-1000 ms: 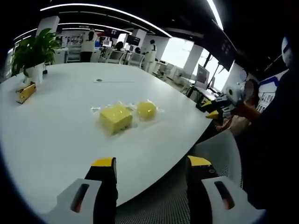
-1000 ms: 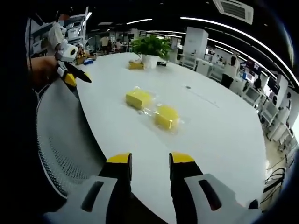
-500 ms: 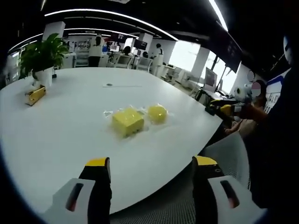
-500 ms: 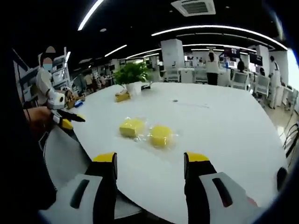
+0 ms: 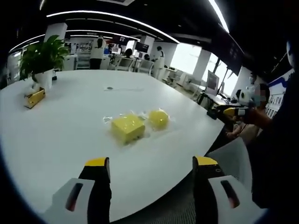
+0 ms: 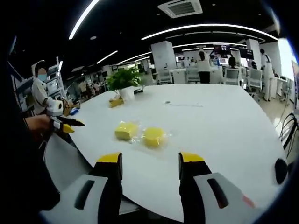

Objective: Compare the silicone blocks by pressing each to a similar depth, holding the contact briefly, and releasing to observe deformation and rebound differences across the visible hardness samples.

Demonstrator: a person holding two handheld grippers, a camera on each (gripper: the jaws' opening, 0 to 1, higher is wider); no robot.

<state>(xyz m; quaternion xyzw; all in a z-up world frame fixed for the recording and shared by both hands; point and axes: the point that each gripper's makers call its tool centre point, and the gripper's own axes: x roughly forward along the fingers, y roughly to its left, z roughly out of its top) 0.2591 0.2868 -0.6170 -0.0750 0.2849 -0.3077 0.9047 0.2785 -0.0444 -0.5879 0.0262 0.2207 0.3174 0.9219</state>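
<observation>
Two yellow silicone samples in clear wrap lie side by side on the white table (image 5: 56, 126): a square block (image 5: 127, 128) (image 6: 126, 130) and a round block (image 5: 158, 119) (image 6: 153, 136). My left gripper (image 5: 152, 163) is open near the table's edge, well short of the square block, nothing between its jaws. My right gripper (image 6: 149, 158) is open too, hovering over the table (image 6: 224, 126) a short way from the round block. Each gripper appears at the side of the other's view, held in a hand: the right gripper (image 5: 229, 112) and the left gripper (image 6: 65, 123).
A potted plant (image 5: 39, 58) (image 6: 124, 81) and a small yellow box (image 5: 33, 98) (image 6: 114, 101) stand at the table's far side. A grey mesh chair (image 5: 224, 158) sits by the near edge. Desks and people fill the office behind.
Both views have shifted slightly with the hands; the blocks lie where they were. The right gripper's jaws look a little narrower apart than half a second ago, still open.
</observation>
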